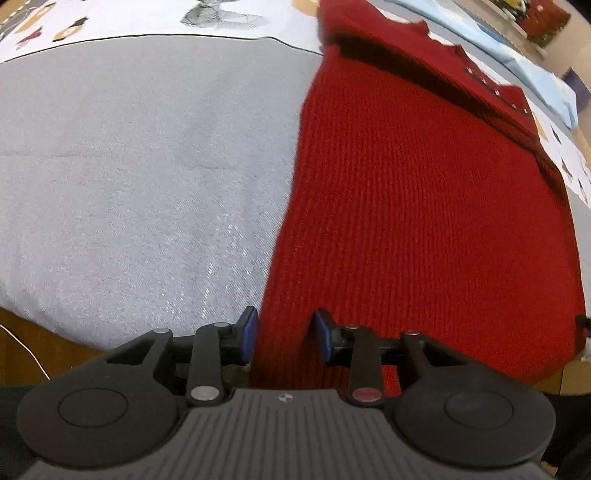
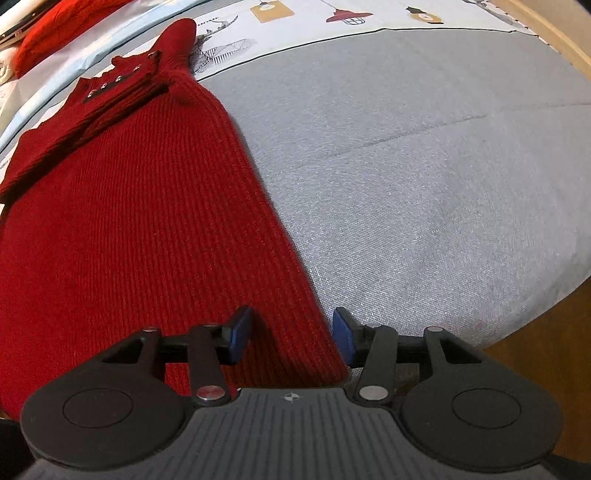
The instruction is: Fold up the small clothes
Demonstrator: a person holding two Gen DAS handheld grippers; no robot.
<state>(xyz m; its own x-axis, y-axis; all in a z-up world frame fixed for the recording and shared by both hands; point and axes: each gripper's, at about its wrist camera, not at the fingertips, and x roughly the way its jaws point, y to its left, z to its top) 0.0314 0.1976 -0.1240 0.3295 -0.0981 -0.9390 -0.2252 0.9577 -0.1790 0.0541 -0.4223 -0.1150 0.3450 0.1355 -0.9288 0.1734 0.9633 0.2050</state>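
Note:
A red knitted sweater (image 1: pixel 417 206) lies flat on a grey cloth (image 1: pixel 140 177), its collar far from me. It also shows in the right wrist view (image 2: pixel 133 229). My left gripper (image 1: pixel 285 334) is open, its blue pads straddling the sweater's near left hem corner. My right gripper (image 2: pixel 291 334) is open, its pads either side of the near right hem corner. A folded sleeve lies across the chest near the collar (image 2: pixel 122 83).
The grey cloth (image 2: pixel 424 166) sits on a patterned white sheet (image 2: pixel 295 22). A wooden edge (image 2: pixel 535 369) runs along the near side. A light blue cloth (image 1: pixel 517 55) and other red fabric (image 2: pixel 48 33) lie at the back.

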